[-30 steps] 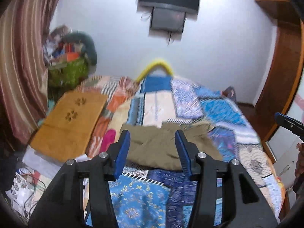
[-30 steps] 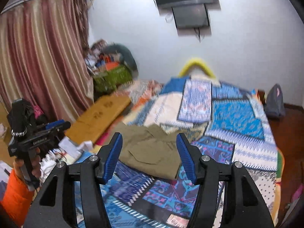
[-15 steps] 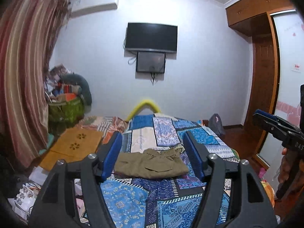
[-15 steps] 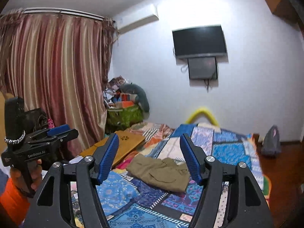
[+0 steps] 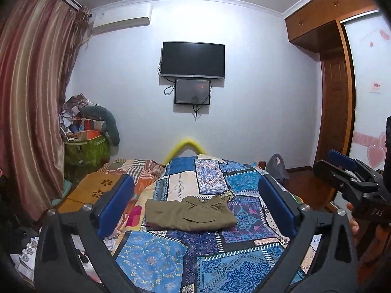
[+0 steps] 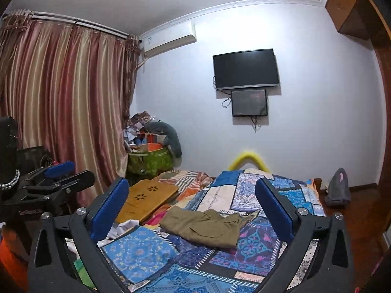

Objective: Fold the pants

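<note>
Olive-green pants (image 5: 188,213) lie folded into a compact rectangle on the blue patchwork bedspread (image 5: 151,263), also shown in the right wrist view (image 6: 205,227). My left gripper (image 5: 195,202) is open and empty, held well back from and above the pants. My right gripper (image 6: 193,202) is open and empty, also held back from the pants. The right gripper shows at the right edge of the left wrist view (image 5: 352,178). The left gripper shows at the left edge of the right wrist view (image 6: 56,180).
A wooden lap board (image 5: 92,190) lies left of the bed. A green bag heaped with clutter (image 5: 85,146) stands by the striped curtain (image 5: 29,97). A TV (image 5: 193,58) hangs on the far wall. A wardrobe (image 5: 334,102) and grey bag (image 5: 276,168) are on the right.
Both grippers have pulled back and up from the pants, and both have opened wider. The pants stay folded on the bed.
</note>
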`<state>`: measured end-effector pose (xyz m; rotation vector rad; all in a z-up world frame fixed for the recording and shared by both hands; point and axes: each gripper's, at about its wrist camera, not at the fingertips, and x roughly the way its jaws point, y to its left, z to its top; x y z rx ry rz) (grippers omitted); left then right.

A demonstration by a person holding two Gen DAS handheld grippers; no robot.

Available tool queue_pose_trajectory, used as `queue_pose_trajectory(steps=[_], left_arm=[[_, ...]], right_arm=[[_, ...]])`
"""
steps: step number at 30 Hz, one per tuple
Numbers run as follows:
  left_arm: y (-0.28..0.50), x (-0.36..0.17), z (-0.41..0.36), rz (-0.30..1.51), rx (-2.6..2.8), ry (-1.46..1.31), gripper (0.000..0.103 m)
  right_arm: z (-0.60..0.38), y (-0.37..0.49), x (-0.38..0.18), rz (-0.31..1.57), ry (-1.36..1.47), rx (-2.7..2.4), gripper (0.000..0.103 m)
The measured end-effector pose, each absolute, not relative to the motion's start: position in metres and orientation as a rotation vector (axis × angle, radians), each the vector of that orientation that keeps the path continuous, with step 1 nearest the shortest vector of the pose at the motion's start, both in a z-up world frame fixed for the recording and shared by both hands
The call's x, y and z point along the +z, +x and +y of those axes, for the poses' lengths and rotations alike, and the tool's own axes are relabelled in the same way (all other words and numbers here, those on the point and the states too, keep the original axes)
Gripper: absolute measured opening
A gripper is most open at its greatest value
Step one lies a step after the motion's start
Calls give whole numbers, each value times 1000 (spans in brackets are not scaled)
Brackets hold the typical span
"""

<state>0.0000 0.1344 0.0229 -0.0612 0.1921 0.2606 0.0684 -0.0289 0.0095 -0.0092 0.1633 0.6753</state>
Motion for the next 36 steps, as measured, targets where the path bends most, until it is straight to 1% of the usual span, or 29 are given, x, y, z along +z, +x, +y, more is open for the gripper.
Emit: queue_pose_trajectory(steps=[14, 36], left_arm=[[9, 11, 128, 208, 268, -29, 103], [11, 7, 133, 213, 257, -43, 103]], right_arm=[[-35, 63, 5, 177, -14, 674, 103], [-38, 59, 8, 182, -13, 678, 103]])
